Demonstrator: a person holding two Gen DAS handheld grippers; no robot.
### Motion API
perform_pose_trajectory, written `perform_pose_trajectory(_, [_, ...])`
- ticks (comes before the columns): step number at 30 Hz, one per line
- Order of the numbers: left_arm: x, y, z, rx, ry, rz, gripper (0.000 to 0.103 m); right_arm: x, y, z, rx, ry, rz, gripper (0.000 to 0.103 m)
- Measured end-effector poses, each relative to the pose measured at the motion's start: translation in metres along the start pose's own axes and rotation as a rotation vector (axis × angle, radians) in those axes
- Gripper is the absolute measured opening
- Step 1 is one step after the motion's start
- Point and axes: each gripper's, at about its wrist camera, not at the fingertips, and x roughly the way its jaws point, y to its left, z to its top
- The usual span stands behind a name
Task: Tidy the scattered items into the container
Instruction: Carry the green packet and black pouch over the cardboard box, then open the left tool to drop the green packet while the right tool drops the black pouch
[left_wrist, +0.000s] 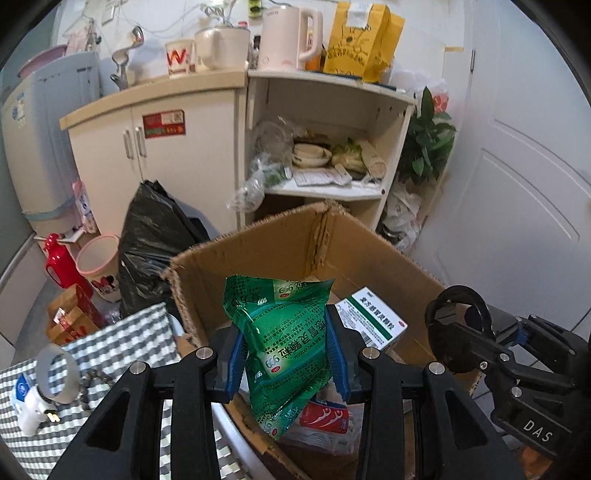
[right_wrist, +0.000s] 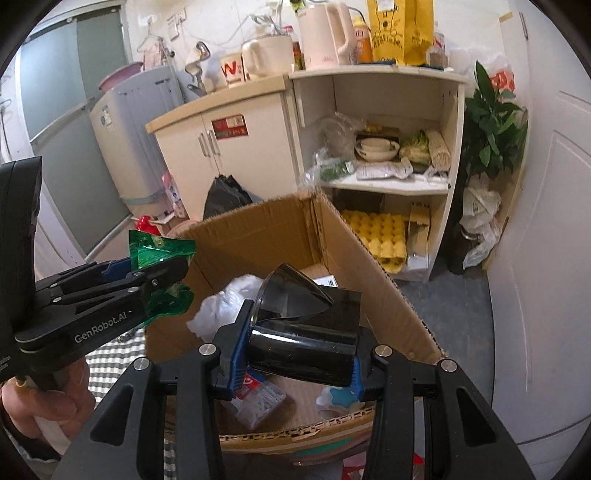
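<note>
A green packet (left_wrist: 286, 347) is pinched between the left gripper (left_wrist: 288, 360) fingers, held above the open box (left_wrist: 258, 247). A black cup (right_wrist: 303, 332) (lying sideways) is clamped between the right gripper (right_wrist: 295, 354) fingers, also over the box, right of the packet.

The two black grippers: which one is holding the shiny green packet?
The left gripper holds the crinkly green foil packet, pinched between its blue pads above the brown cardboard box. The right gripper clamps a dark glossy roll instead.
</note>
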Motion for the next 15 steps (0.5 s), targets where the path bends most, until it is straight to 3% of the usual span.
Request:
perform_pose_trajectory(4, [0.016,-0.002,-0.002,0.002,0.032,-0.014,0.039,0.01,-0.002,-0.001,-0.003,0.018,-0.01,0.042])
perform_pose_trajectory(8, [0.024,-0.001,-0.002,-0.001,0.049,-0.012,0.046,0.016,-0.002,-0.003,-0.002,0.034,-0.012,0.042])
perform_pose_trajectory(11, [0.024,0.002,0.0,-0.013,0.039,-0.003,0.053,0.019,0.0,-0.004,-0.006,0.038,-0.014,0.042])
perform_pose_trajectory(15, [0.019,0.008,0.003,-0.029,0.03,-0.002,0.053,0.017,-0.001,-0.003,0.0,0.032,-0.018,0.042])
